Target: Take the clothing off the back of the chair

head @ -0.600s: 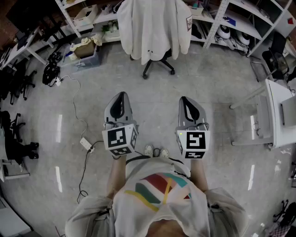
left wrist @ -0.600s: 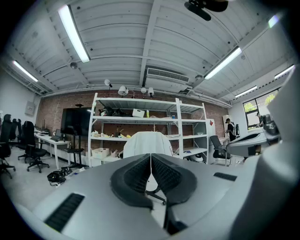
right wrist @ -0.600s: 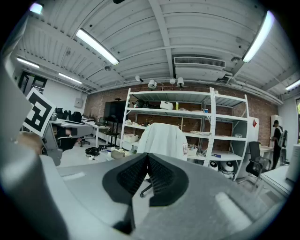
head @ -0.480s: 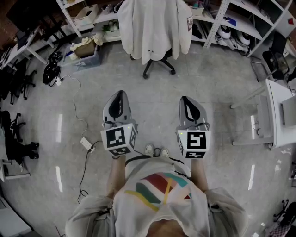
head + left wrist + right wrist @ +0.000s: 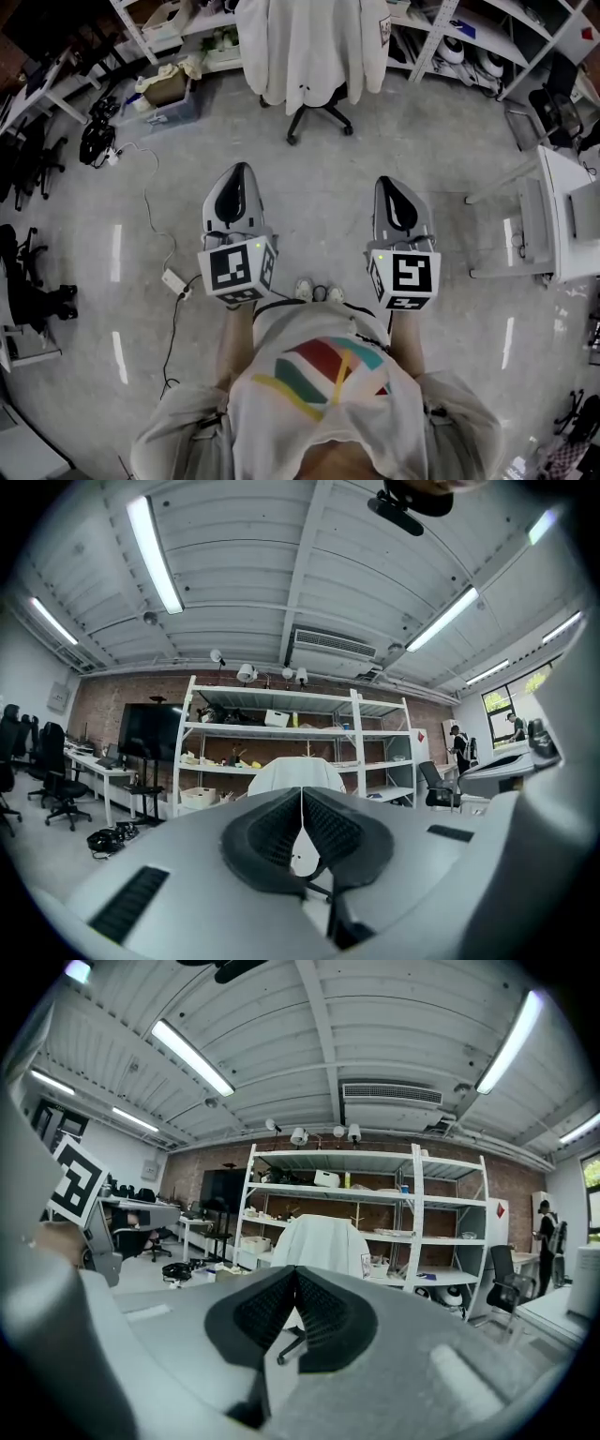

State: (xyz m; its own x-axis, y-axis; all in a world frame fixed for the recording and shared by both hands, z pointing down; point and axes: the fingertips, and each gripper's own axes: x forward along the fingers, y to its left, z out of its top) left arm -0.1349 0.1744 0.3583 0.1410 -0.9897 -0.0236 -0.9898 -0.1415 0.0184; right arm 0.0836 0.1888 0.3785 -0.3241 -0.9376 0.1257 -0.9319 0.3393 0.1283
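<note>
Left gripper (image 5: 238, 176) and right gripper (image 5: 392, 187) are being held side by side, roughly level, in front of the person's chest, over the grey polished concrete floor (image 5: 319, 211). Both sets of jaws are being kept fully closed: in each gripper view the ribbed black pads are meeting along a thin seam, with nothing between them.

The white cloth garment (image 5: 309, 42) is being carried on the back of the black swivel office chair (image 5: 320, 120), draped over it and covering the backrest completely. The chair is standing at top centre of the head view, just in front of the white metal shelving rack (image 5: 427, 42). Garment and chair are well apart from both grippers and are not being touched. In both gripper views the garment is being seen straight ahead, just above the closed jaw tips.

A white power strip with a dark cable (image 5: 174, 280) is lying on the floor left of the left gripper. A white table (image 5: 562, 211) is standing at the right edge.
</note>
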